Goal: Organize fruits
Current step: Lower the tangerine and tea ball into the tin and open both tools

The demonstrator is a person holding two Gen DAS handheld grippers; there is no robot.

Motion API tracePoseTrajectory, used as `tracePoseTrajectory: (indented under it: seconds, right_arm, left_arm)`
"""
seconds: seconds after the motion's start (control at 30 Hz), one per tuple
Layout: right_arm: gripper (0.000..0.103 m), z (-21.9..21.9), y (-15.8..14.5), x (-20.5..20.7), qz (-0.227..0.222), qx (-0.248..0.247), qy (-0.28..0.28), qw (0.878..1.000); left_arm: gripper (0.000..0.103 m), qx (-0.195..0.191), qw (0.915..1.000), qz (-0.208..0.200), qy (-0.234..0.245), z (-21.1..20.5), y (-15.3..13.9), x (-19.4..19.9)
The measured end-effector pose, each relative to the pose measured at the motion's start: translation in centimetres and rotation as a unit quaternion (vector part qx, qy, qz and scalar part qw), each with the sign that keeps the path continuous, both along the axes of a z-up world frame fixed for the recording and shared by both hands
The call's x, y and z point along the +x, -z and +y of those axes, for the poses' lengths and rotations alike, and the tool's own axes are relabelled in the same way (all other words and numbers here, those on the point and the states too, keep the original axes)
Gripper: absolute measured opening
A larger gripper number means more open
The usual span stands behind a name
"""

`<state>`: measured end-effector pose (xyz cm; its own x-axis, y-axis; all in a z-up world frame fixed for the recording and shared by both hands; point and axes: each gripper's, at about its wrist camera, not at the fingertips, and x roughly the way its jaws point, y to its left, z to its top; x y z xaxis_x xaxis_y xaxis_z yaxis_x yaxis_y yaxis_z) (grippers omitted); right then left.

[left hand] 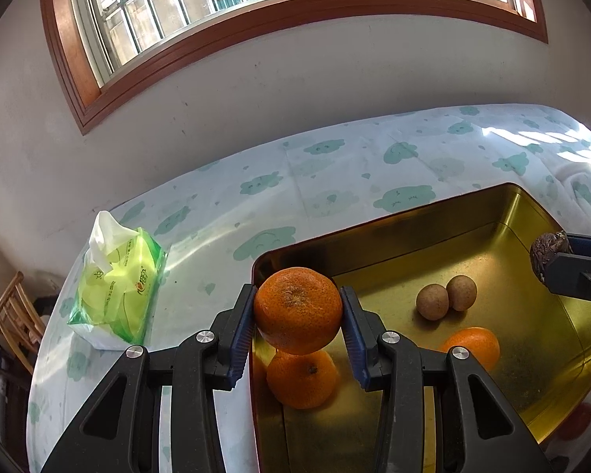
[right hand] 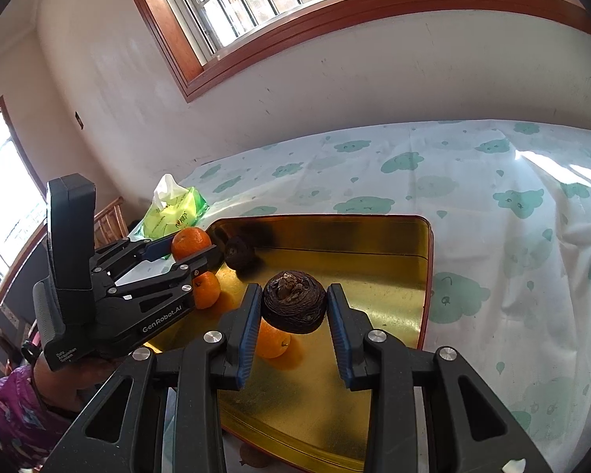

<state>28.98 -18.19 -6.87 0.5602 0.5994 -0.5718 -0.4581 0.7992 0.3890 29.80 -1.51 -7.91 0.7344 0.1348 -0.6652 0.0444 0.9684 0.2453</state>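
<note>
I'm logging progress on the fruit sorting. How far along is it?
Well along. Already in the gold tray: two oranges and two small brown fruits. In hand: the left claw grips another orange, the right claw a dark wrinkled fruit, both over the tray. Left: releasing them.

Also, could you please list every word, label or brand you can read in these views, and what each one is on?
"GenRobot.AI": side of the left gripper, seen from the right wrist.
"Data Acquisition System": small print on that gripper's handle, barely legible.
Tissue pack: red logo and printed characters, too small and blurred to read.
Nothing else carries text.
</note>
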Motion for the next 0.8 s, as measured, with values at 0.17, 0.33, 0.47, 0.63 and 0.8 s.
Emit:
tracePoseTrajectory:
  seconds: [0.17, 0.33, 0.47, 0.63, 0.8]
  right_arm:
    - [0.031, 0.2, 0.1, 0.8, 0.000, -0.002, -0.004, 1.000]
    - [0.031, 0.3, 0.3, 1.3, 0.000, -0.001, -0.004, 1.000]
    - [0.031, 0.3, 0.3, 1.3, 0.001, -0.001, -0.004, 1.000]
    - [0.031, 0.2, 0.4, 1.5, 0.002, 0.000, -0.005, 1.000]
    - [0.031, 0.2, 0.5, 1.9, 0.003, 0.001, -0.005, 1.000]
  left_arm:
    - [0.043, 0.008, 0.9999, 0.012, 0.005, 0.0, 0.3, 0.7]
    - [0.043, 0.016, 0.9996, 0.023, 0.009, 0.0, 0.5, 1.3]
    - [0.043, 0.020, 0.9992, 0.030, 0.014, 0.0, 0.6, 1.7]
    - [0.043, 0.020, 0.9989, 0.039, 0.018, 0.0, 0.7, 2.1]
    - [0.043, 0.023, 0.9986, 0.043, 0.021, -0.1, 0.7, 2.5]
